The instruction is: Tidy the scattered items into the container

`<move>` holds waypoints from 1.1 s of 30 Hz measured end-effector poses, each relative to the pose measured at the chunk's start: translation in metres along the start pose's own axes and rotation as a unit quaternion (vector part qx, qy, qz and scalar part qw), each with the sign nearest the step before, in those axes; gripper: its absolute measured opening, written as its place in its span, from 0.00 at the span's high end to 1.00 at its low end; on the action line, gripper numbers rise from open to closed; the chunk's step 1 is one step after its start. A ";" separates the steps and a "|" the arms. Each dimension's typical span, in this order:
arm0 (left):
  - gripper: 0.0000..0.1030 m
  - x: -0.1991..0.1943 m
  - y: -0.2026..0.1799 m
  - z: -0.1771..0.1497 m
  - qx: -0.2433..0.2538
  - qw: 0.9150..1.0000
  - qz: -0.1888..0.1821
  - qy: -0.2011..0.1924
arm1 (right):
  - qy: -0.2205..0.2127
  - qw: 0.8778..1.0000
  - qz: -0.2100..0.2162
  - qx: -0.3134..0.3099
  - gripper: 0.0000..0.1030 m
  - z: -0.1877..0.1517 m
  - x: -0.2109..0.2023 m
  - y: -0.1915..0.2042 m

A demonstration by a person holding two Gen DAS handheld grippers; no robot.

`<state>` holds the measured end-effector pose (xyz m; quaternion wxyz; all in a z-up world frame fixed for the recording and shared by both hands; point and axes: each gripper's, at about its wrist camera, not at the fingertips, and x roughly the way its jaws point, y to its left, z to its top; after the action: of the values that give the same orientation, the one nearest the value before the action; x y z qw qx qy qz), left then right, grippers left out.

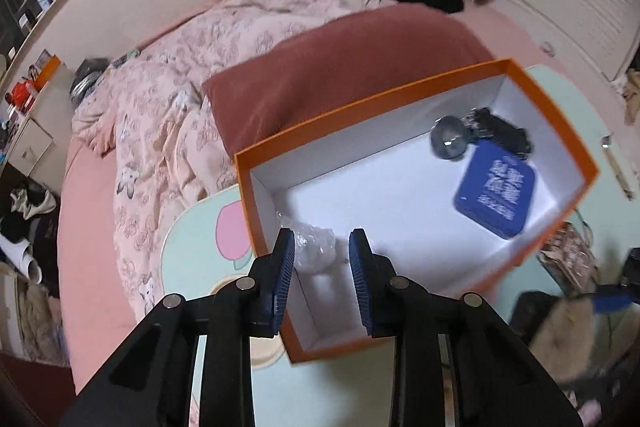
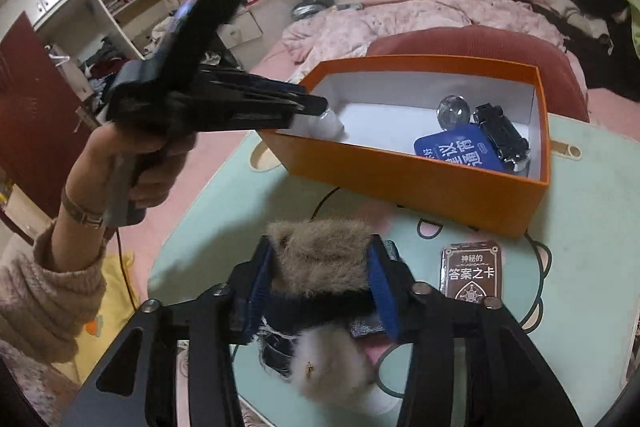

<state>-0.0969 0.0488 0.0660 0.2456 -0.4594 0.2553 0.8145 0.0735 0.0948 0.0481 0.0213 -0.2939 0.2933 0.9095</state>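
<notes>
left gripper (image 1: 322, 255): jaws spread over wrapped bundle (image 1: 314, 247), near-left in orange box (image 1: 400, 99) | right gripper (image 2: 322, 283): furry toy (image 2: 320, 251) clamped, carried for boxing

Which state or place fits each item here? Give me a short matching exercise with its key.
Items:
1. blue tin
2. furry toy
3. card pack
4. plastic-wrapped item

Places:
A. on the table outside the orange box
B. in the box, beside the black toy car
C. clamped in the right tongs
D. in the box, under the open left tongs

Pairs: 1-B, 2-C, 3-A, 4-D
</notes>
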 end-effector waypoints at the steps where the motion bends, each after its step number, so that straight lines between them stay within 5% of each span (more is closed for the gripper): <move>1: 0.71 0.004 -0.003 0.000 0.004 1.000 0.001 0.000 | -0.005 1.000 -0.004 -0.002 0.45 -0.001 0.000 -0.001; 4: 0.71 0.018 -0.004 0.003 -0.002 1.000 0.014 0.012 | -0.011 1.000 -0.006 0.007 0.39 -0.002 -0.004 -0.005; 8: 0.90 0.019 -0.007 0.003 -0.008 0.999 0.040 0.008 | -0.020 0.999 0.001 0.027 0.39 -0.003 -0.008 -0.015; 14: 1.00 -0.002 0.006 0.001 -0.042 0.999 -0.013 -0.027 | -0.031 0.999 0.000 0.045 0.39 0.003 -0.019 -0.024; 21: 1.00 -0.090 0.043 -0.028 -0.135 0.977 -0.100 -0.130 | -0.050 0.997 0.016 0.058 0.39 0.021 -0.039 -0.033; 24: 1.00 -0.110 0.037 -0.048 -0.127 0.976 -0.101 -0.147 | -0.045 0.997 0.021 0.058 0.39 0.041 -0.044 -0.037; 27: 0.95 -0.098 0.026 -0.044 -0.093 0.986 -0.054 -0.126 | -0.045 0.998 -0.018 0.049 0.39 0.068 -0.044 -0.040; 29: 0.81 -0.073 0.016 -0.028 -0.061 0.995 -0.020 -0.081 | -0.056 0.997 -0.030 0.037 0.39 0.079 -0.045 -0.035; 33: 0.81 -0.014 -0.003 -0.003 0.017 1.000 -0.002 0.007 | -0.063 0.997 -0.001 0.036 0.39 0.082 -0.044 -0.029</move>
<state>-0.0865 0.0466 0.0766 0.2530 -0.4616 0.2701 0.8062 0.0726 0.1694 0.1109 0.0511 -0.2355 0.3234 0.9151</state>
